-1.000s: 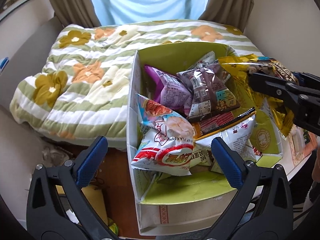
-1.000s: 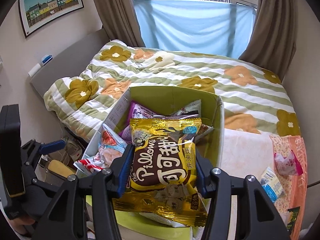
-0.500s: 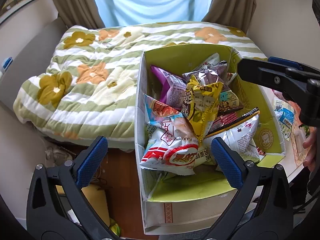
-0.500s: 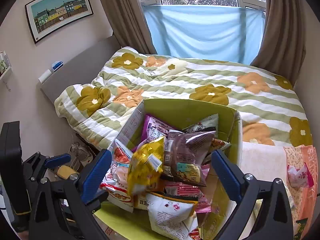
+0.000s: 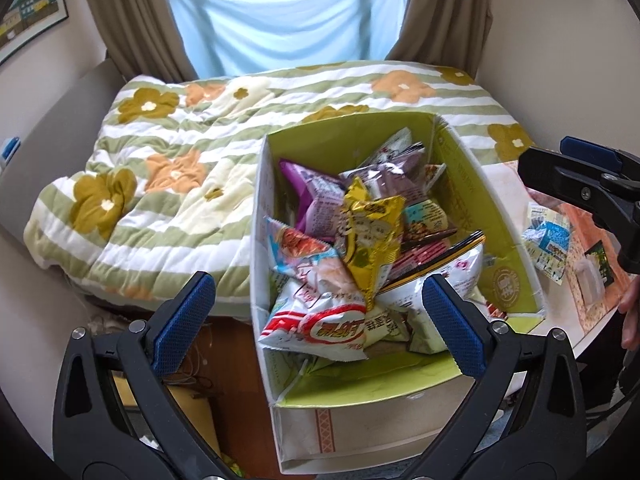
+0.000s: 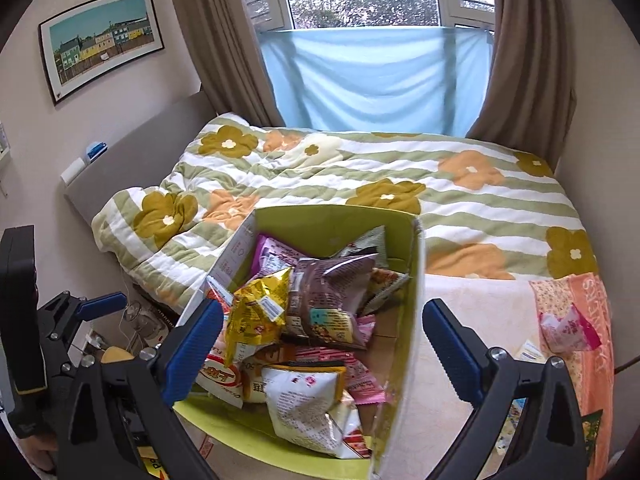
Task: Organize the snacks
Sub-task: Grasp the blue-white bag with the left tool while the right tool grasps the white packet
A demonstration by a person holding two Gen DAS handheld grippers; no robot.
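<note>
A green-lined cardboard box [image 5: 472,184] [image 6: 332,220] holds several snack bags. On top of the pile lies a gold snack bag [image 5: 370,240] [image 6: 258,316], free of both grippers. My left gripper [image 5: 316,324] stands open at the box's near end with nothing between its blue pads. Over the box's right side my right gripper [image 6: 324,344] is open and empty; it shows at the right edge of the left wrist view [image 5: 580,180]. Loose snacks remain on the table: a blue-white packet [image 5: 550,240] and a pink packet [image 6: 568,328].
A bed with a flowered green-striped quilt [image 5: 180,184] [image 6: 360,176] lies beyond the box. An orange patterned cloth [image 6: 580,320] covers the table to the right. A person's hand [image 5: 632,312] shows at the right edge. Clutter sits on the floor at left.
My right gripper opened and let go of the gold snack bag, which dropped onto the pile in the box. That gripper then drew back up and to the right.
</note>
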